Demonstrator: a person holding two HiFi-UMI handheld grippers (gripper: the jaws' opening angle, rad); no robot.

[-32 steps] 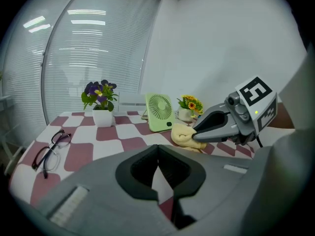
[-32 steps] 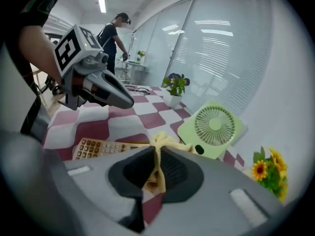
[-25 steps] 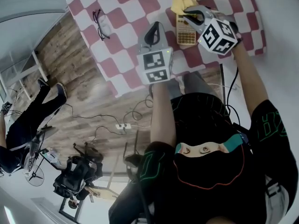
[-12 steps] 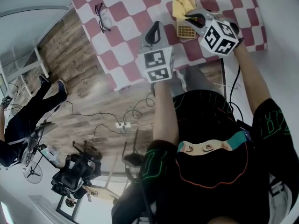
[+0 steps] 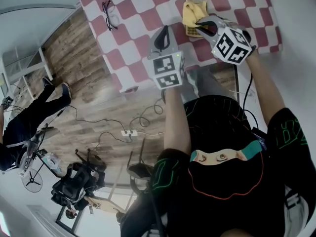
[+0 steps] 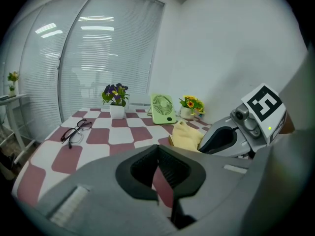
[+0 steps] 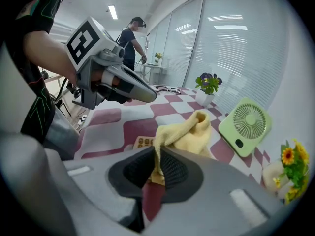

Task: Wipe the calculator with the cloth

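A yellow cloth [image 7: 189,132] is pinched by one corner in my right gripper [image 7: 156,165], which is shut on it. The cloth [image 5: 193,11] drapes over most of the tan calculator [image 5: 193,31] near the table's front edge; only a few calculator keys [image 7: 145,142] show beside the cloth. My right gripper [image 5: 201,23] sits right over the calculator. My left gripper [image 5: 162,34] hovers to the left of the calculator, shut with nothing in it [image 6: 158,156]. From the left gripper view the cloth [image 6: 187,136] and the right gripper [image 6: 231,137] lie to the right.
The table [image 5: 143,14] has a red-and-white checked cover. Black glasses [image 5: 110,14] lie at its left. A green fan [image 7: 244,124], a purple flower pot [image 7: 206,90] and yellow flowers [image 7: 293,163] stand along the far side. A person [image 7: 132,41] stands in the background.
My right gripper has dragged the cloth toward the table's near edge over the calculator, which now shows far less. The left gripper has stayed about where it was.
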